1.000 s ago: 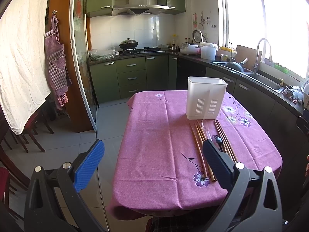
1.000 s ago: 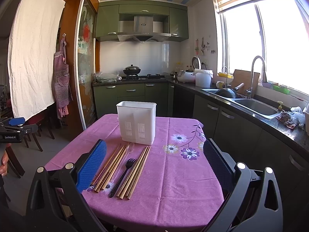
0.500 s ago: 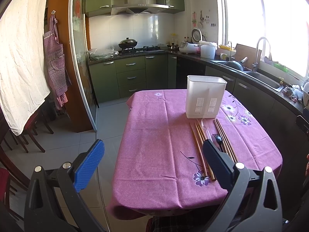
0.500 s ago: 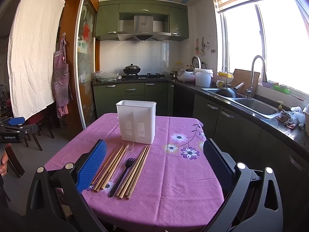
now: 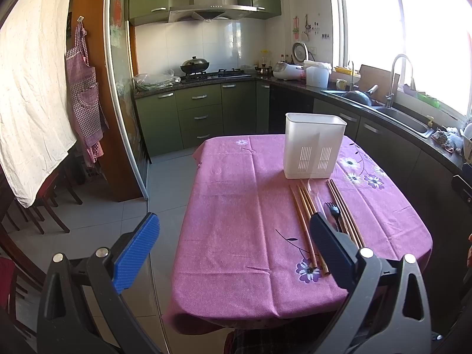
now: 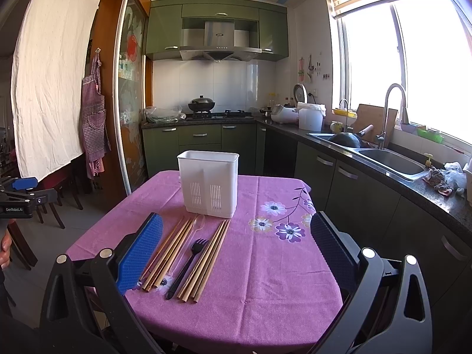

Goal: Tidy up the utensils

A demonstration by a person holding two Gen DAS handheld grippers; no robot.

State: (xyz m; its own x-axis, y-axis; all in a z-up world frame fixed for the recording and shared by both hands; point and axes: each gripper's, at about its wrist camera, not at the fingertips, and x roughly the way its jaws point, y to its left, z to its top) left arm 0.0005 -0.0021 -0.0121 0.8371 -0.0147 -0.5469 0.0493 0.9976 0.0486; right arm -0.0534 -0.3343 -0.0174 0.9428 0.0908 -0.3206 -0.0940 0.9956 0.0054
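A worktop (image 6: 265, 280) draped in a smooth purple cloth with printed flowers carries a white, boxy plastic utensil holder (image 6: 208, 183) with slotted drain vents. Just in front of the holder lie slim wooden chopsticks in two bundles, a left group (image 6: 168, 253) and a right group (image 6: 208, 261); their exact count cannot be told. Between the bundles rest one black plastic fork (image 6: 187, 261) and one clear plastic spoon (image 6: 198, 223). The right hand-held gripper (image 6: 236, 253) hovers level above the near edge, fingers spread wide and empty, the utensils just ahead of its left finger. The left hand-held gripper (image 5: 233, 253) also hangs with fingers apart, empty, the utensils ahead beside its right finger.
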